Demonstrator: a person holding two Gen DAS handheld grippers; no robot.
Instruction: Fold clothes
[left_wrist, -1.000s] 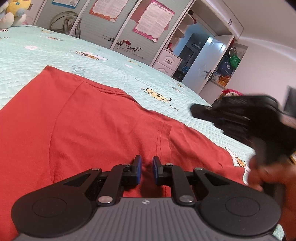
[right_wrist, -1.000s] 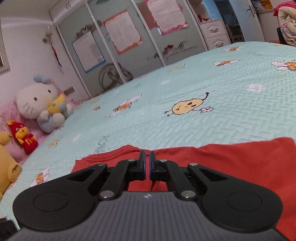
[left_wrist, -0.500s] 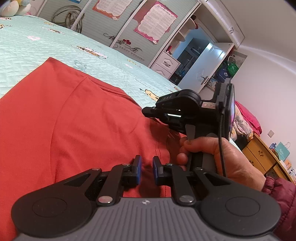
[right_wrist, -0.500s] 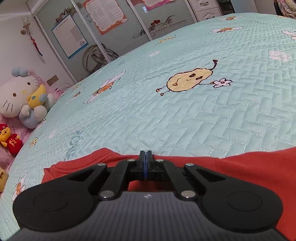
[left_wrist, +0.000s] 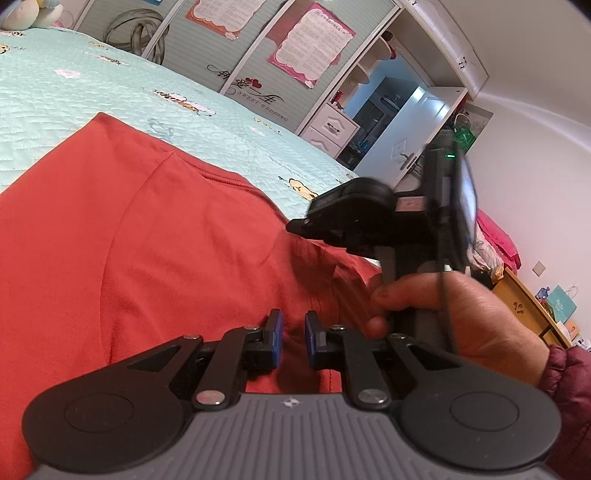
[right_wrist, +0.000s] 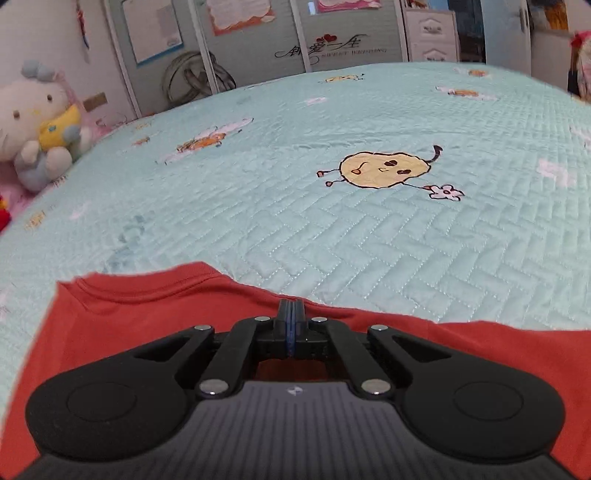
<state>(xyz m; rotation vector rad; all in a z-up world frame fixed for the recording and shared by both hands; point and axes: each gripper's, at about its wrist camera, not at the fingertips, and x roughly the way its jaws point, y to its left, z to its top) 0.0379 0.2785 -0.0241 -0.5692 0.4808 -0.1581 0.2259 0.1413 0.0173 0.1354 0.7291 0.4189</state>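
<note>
While the left tongs (left_wrist: 292, 334) stand slightly spread, the right tongs (right_wrist: 291, 320) pinch the soft red shirt's (right_wrist: 147, 314) ribbed edge.

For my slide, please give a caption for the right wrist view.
Right gripper, jaws shut, at the far edge of a red shirt on a mint quilted bedspread.

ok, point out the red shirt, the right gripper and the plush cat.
red shirt (left_wrist: 155, 240), left wrist view, flat body panel.
right gripper (right_wrist: 291, 314), right wrist view, closed tips.
plush cat (right_wrist: 37, 122), right wrist view, its belly.
</note>
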